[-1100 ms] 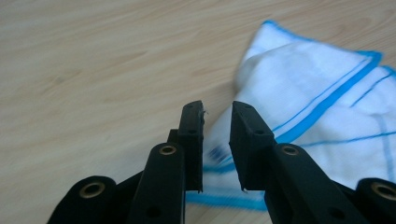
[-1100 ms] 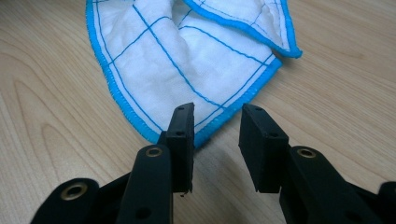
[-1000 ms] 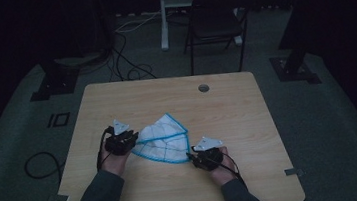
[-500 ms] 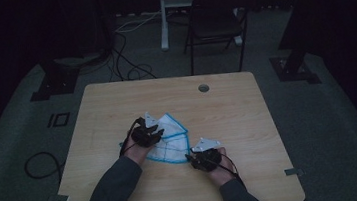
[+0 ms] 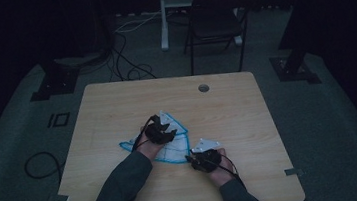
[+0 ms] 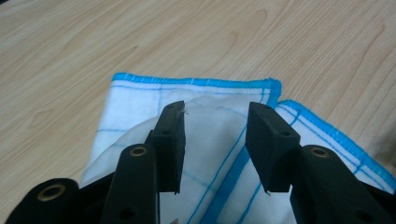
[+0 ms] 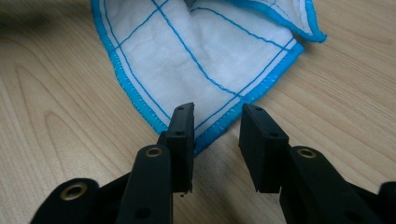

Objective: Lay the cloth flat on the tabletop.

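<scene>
Where cloth (image 5: 171, 144) lies, wooden table (image 5: 117, 112), dim room.

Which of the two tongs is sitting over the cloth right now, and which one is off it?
The left tongs sit over the blue-edged white cloth, jaws apart with nothing pinched. The right tongs rest on bare table at the cloth's near corner.
</scene>
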Action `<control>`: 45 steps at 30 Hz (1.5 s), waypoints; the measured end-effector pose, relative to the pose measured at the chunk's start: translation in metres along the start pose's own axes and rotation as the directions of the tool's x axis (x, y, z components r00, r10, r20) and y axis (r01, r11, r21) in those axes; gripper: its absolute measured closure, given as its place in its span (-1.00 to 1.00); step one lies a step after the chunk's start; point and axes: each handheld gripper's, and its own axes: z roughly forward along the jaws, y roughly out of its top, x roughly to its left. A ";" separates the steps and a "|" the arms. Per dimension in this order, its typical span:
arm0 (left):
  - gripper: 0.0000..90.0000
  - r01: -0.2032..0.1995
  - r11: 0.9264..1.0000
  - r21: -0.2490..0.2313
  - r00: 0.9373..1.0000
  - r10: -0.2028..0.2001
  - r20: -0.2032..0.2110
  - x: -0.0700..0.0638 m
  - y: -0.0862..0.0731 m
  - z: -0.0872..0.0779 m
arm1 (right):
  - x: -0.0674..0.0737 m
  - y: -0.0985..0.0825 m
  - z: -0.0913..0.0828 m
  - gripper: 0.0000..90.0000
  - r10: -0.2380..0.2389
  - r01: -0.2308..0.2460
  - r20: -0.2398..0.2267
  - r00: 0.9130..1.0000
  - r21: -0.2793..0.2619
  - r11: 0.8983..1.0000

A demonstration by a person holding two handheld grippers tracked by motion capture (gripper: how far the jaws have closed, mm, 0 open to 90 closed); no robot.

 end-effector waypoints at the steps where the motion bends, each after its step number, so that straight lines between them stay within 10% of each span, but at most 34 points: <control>1: 0.27 -0.010 1.000 0.000 1.000 0.010 0.007 -0.002 0.001 0.002 | 0.000 0.000 0.000 0.46 0.001 -0.001 -0.001 1.000 0.000 1.000; 14: 0.16 -0.057 0.997 0.049 0.998 0.057 -0.002 -0.014 0.006 0.020 | -0.001 0.000 0.000 0.45 0.014 -0.014 -0.011 1.000 0.003 1.000; 23: 0.90 -0.031 0.999 0.036 0.999 0.032 -0.040 -0.010 0.007 0.012 | -0.002 0.000 0.000 0.44 0.021 -0.021 -0.016 1.000 0.004 1.000; 45: 0.94 0.090 0.994 -0.061 0.982 -0.099 -0.161 0.052 0.005 -0.040 | -0.002 -0.001 0.000 0.47 0.023 -0.023 -0.021 1.000 0.006 1.000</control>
